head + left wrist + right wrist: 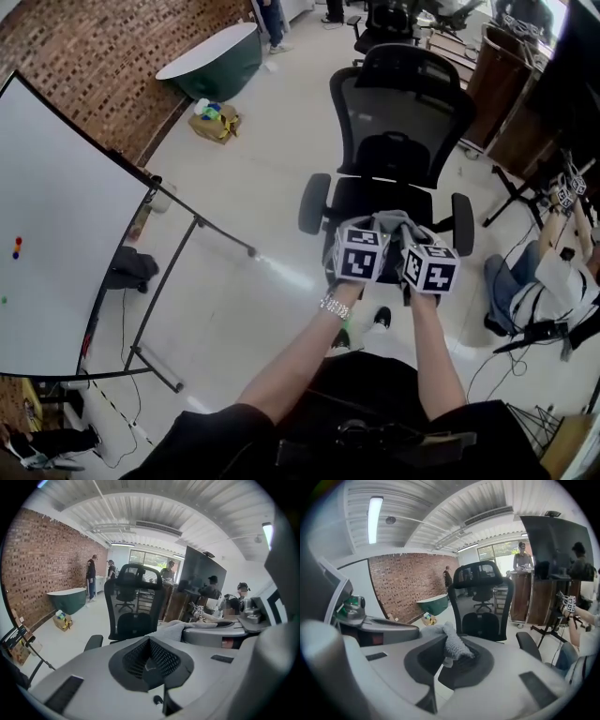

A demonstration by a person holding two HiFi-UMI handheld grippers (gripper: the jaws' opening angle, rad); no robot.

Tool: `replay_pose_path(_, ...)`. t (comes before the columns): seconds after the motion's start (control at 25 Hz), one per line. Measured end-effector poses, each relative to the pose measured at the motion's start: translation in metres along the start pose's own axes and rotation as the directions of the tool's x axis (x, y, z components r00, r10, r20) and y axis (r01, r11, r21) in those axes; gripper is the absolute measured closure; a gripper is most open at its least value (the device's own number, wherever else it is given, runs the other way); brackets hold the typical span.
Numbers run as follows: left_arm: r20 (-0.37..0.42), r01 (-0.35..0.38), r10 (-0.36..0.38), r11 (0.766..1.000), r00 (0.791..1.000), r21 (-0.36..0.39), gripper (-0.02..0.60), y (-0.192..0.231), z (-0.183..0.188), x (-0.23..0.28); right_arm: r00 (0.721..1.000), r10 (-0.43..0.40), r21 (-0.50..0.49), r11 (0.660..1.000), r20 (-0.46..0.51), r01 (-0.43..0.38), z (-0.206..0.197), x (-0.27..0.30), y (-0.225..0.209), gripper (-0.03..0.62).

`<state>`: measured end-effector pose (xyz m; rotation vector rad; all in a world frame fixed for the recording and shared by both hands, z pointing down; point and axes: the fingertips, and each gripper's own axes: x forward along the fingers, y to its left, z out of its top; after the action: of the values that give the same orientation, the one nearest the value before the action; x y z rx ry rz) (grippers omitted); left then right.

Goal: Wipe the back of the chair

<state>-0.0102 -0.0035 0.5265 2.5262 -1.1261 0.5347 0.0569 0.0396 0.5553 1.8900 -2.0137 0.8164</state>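
A black office chair stands in front of me, its mesh back (405,105) upright and facing me above the seat (380,199). Both grippers hover side by side over the seat's front edge. My right gripper (413,235) is shut on a grey cloth (395,222), which bunches between its pads (457,649). The cloth (174,630) drapes leftward past the tip of my left gripper (369,229). That left gripper (150,660) has its jaws closed together with nothing showing between them. The chair's back (482,595) rises beyond the jaws in both gripper views.
A large whiteboard (58,234) on a wheeled stand (159,309) fills the left. A green tub (214,58) and a cardboard box (217,123) sit by the brick wall. A wooden cabinet (495,86), a tripod (516,197) and a seated person (553,277) crowd the right.
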Motion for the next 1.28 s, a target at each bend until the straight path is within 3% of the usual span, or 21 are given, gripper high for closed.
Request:
replay_pose_path(0.2,0.042,0.018,-0.020,0.999,0.999,0.038,0.580,-0.017,0.015,-0.006,0.999,0.037,-0.030,0.999,-0.005,-0.037,0.007,-0.008,0.013,0.559)
replay_pose_path(0.48,0.071,0.009,-0.011,1.000,0.997,0.018,0.580,-0.031,0.033,-0.001,0.999,0.038,-0.107,0.994,0.009,-0.037,0.029,-0.017,0.003,0.562)
replay_pose_path(0.88,0.097,-0.001,0.000,1.000,0.995,0.013,0.580,-0.051,0.045,0.005,0.997,0.079,-0.088,0.993,0.026,-0.076,0.035,-0.030,-0.012,0.562)
replay_pose_path(1.28,0.107,0.008,-0.013,0.998,0.994,0.055,0.580,-0.065,0.046,0.003,0.994,0.094,-0.051,0.995,0.054,-0.091,0.036,-0.041,-0.020,0.562)
